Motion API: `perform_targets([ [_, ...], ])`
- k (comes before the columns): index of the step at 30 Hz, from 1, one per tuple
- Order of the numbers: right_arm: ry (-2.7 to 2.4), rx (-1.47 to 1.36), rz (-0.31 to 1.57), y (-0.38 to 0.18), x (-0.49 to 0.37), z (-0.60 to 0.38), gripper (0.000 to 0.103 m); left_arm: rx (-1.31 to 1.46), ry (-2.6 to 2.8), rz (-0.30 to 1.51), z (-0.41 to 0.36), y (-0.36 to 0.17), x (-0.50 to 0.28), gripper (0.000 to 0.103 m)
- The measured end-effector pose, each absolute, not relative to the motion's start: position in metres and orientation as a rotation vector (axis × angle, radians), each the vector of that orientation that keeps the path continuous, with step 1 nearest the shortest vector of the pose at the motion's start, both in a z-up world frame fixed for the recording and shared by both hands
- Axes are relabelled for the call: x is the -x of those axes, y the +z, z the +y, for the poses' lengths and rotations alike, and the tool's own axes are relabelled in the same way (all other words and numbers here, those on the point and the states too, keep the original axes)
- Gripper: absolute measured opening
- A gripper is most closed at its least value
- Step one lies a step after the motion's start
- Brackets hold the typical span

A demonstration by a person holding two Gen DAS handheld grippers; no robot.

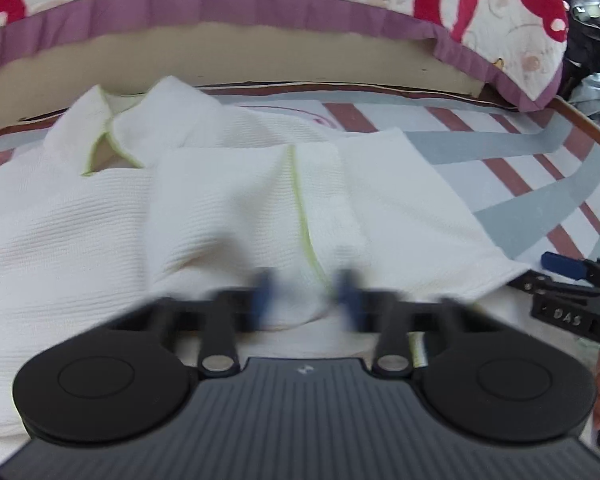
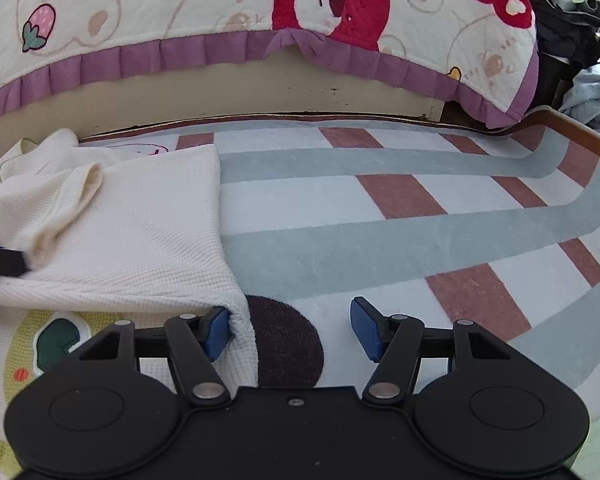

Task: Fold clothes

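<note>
The white shirt (image 1: pixel 220 200) lay on the rug (image 2: pixel 380 220), collar toward the far edge — soft, light knit that would sag, best taken at hems or corners. Left tongs (image 1: pixel 304 296) straddled a fold, parted; right tongs (image 2: pixel 288 328) gaped at its corner.

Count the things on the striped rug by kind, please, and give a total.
White shirt: 1
Left claw: 1
Right claw: 1
Total: 3
</note>
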State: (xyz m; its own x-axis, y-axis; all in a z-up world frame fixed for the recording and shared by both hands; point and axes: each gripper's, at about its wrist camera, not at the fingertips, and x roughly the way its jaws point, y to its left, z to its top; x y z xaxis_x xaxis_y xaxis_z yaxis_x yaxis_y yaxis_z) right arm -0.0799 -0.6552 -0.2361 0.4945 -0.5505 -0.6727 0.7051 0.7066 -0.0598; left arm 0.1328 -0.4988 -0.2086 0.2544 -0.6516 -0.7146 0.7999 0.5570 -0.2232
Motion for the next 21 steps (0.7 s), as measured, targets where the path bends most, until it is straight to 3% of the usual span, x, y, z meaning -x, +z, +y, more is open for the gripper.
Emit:
perform_targets([
  [8,-0.782,-0.285,0.694,-0.24,0.086,-0.662,0.076,0.159,-0.756,0.727,-0.402,-0.144,-0.161,0.009],
  [15,-0.773,-0.346,0.716,-0.237,0.085,-0.67,0.079,0.348,-0.549,0.746,-0.326,-0.145,-0.169,0.01],
  [21,-0.778,-0.334,0.723,-0.239,0.084,-0.669,0.08,0.213,-0.519,0.859,-0.317,-0.163,-0.164,0.012],
])
